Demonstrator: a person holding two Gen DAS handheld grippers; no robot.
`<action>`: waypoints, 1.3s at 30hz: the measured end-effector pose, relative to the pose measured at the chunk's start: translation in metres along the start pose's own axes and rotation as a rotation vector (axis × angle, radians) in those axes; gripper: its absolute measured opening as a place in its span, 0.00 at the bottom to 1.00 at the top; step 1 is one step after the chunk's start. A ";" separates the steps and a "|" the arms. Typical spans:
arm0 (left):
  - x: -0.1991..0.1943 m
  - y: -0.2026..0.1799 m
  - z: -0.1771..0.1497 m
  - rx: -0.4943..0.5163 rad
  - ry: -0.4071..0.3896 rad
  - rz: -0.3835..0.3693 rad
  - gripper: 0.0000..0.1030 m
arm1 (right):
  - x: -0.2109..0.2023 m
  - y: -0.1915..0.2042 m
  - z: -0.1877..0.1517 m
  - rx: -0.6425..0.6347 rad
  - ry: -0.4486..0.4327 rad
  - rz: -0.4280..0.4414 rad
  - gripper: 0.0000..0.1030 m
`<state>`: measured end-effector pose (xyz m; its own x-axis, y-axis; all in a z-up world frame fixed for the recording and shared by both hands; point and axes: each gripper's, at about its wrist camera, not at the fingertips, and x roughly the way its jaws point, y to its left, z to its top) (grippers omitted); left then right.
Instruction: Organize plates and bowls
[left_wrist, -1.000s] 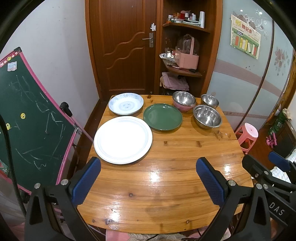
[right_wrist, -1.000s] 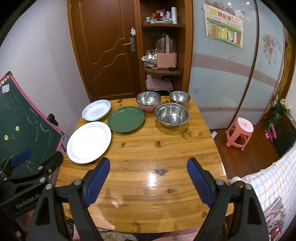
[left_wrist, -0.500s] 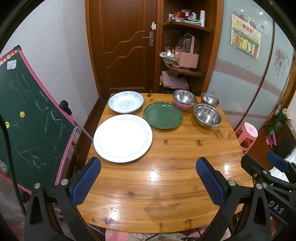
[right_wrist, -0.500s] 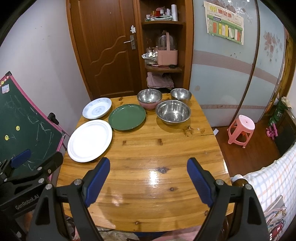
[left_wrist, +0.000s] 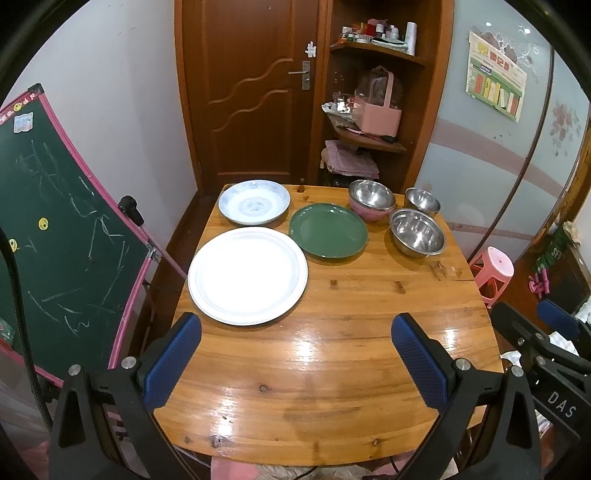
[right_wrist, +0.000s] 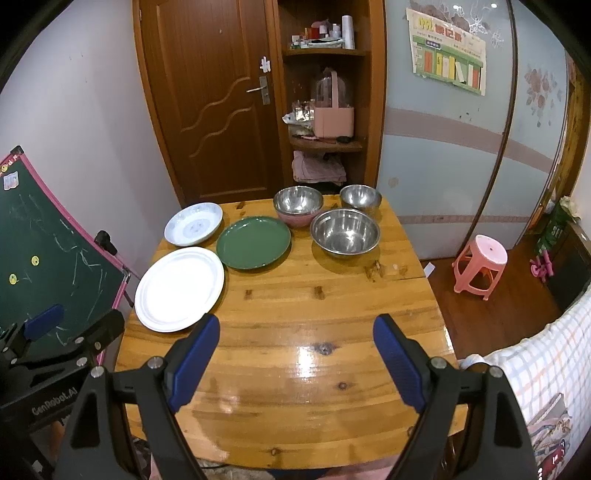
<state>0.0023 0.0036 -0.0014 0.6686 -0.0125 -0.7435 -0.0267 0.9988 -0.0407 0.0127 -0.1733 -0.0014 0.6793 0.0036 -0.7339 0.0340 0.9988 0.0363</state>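
Observation:
On the wooden table (left_wrist: 332, 354) a large white plate (left_wrist: 247, 275) lies at the left, a green plate (left_wrist: 328, 230) behind it, and a blue-patterned plate (left_wrist: 254, 202) at the far left corner. A steel bowl nested in a pink bowl (left_wrist: 371, 199), a small steel bowl (left_wrist: 422, 201) and a larger steel bowl (left_wrist: 417, 232) stand at the far right. The same pieces show in the right wrist view: white plate (right_wrist: 180, 288), green plate (right_wrist: 253, 242), larger steel bowl (right_wrist: 345, 232). My left gripper (left_wrist: 297, 360) and right gripper (right_wrist: 295, 356) are both open and empty above the near part of the table.
A green chalkboard with a pink frame (left_wrist: 55, 236) leans at the table's left. A pink stool (right_wrist: 480, 266) stands on the floor to the right. A door and a corner shelf (left_wrist: 369, 122) are behind the table. A checked cloth (right_wrist: 535, 369) is at the near right.
Both grippers have risen and pulled back slightly, so the table looks a little farther away. The dishes have not moved.

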 end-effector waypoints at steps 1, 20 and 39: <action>0.000 0.001 0.001 -0.002 -0.002 -0.003 0.99 | -0.002 -0.002 0.001 0.001 0.002 0.004 0.83; -0.016 0.052 0.042 0.056 -0.196 0.081 0.99 | -0.002 -0.003 0.054 -0.032 -0.107 0.014 0.83; 0.103 0.163 0.088 -0.083 -0.001 0.137 0.99 | 0.085 0.042 0.119 -0.098 -0.050 0.137 0.83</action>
<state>0.1319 0.1694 -0.0261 0.6554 0.1237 -0.7450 -0.1787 0.9839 0.0061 0.1591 -0.1368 0.0187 0.7083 0.1396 -0.6920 -0.1309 0.9892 0.0656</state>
